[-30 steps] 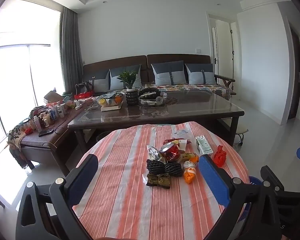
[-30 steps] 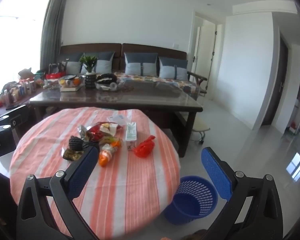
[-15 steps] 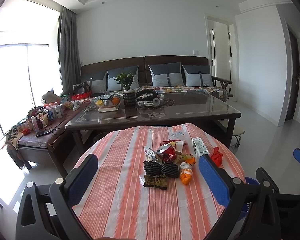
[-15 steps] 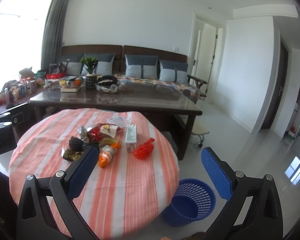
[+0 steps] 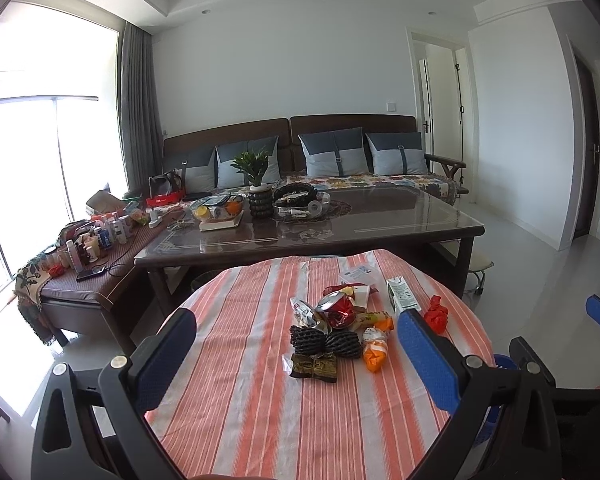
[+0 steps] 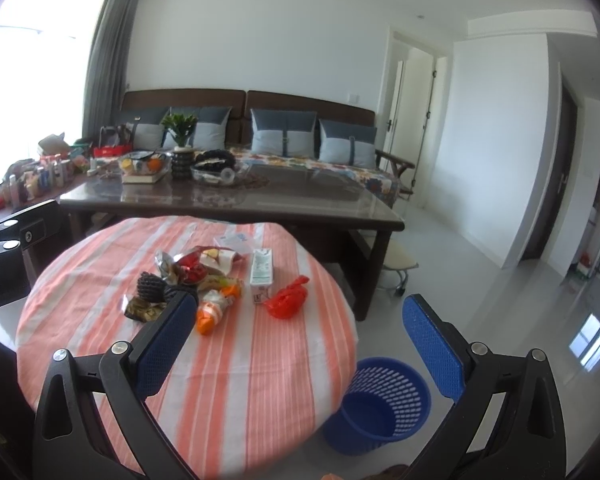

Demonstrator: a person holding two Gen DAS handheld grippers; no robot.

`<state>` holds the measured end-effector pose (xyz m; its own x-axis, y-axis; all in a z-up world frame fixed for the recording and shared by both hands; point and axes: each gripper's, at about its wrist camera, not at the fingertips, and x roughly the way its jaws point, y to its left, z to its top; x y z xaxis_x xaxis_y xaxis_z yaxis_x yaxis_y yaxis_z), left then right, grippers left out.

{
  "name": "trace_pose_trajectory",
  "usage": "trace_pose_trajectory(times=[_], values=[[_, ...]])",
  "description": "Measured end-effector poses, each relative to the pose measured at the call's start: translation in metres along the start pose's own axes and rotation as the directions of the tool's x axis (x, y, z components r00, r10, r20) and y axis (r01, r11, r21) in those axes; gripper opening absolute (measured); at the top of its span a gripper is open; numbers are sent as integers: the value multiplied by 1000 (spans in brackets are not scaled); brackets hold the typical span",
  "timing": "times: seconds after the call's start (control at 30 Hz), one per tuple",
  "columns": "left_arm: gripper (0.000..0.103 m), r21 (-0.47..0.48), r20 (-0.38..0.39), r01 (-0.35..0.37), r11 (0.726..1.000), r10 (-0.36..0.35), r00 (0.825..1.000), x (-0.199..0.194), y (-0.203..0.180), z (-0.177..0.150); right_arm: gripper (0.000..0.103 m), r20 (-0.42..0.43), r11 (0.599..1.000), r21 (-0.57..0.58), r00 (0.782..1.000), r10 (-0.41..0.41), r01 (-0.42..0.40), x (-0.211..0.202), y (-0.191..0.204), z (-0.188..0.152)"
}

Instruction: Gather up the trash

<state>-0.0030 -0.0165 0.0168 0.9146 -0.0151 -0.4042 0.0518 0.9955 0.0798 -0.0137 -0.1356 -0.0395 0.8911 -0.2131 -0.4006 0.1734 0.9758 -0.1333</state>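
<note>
A pile of trash lies on the round table with the orange-striped cloth (image 5: 236, 396) (image 6: 260, 364): black foam netting (image 5: 325, 341) (image 6: 152, 289), a brown wrapper (image 5: 314, 366), a red foil bag (image 5: 340, 312), an orange wrapper (image 5: 374, 350) (image 6: 210, 312), a small milk carton (image 5: 400, 296) (image 6: 262, 274) and a crumpled red bag (image 5: 436, 316) (image 6: 286, 300). A blue mesh bin (image 6: 380, 400) stands on the floor right of the table. My left gripper (image 5: 296, 356) is open and empty, short of the pile. My right gripper (image 6: 296, 344) is open and empty, above the table's right edge.
A dark glass-topped coffee table (image 5: 380, 224) with a plant, bowls and a book stands just behind the round table. A sofa (image 5: 340, 160) runs along the far wall. A cluttered bench (image 5: 84, 264) is at the left. A stool (image 6: 398, 264) stands right of the coffee table.
Both grippers have drifted slightly back and upward from the table, so the pile sits a little farther off. Both stay open and empty.
</note>
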Motion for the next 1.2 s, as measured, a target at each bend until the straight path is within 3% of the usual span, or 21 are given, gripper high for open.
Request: trace_pose_trajectory(times=[0.5, 1.2], values=[[103, 13, 11, -14, 1000, 14, 1000, 2, 0, 1, 103, -1, 1000, -1, 1000, -2, 2, 5, -1, -2], [103, 21, -38, -4, 1000, 4, 999, 21, -9, -6, 103, -28, 1000, 6, 1000, -3, 3, 18, -6, -9]])
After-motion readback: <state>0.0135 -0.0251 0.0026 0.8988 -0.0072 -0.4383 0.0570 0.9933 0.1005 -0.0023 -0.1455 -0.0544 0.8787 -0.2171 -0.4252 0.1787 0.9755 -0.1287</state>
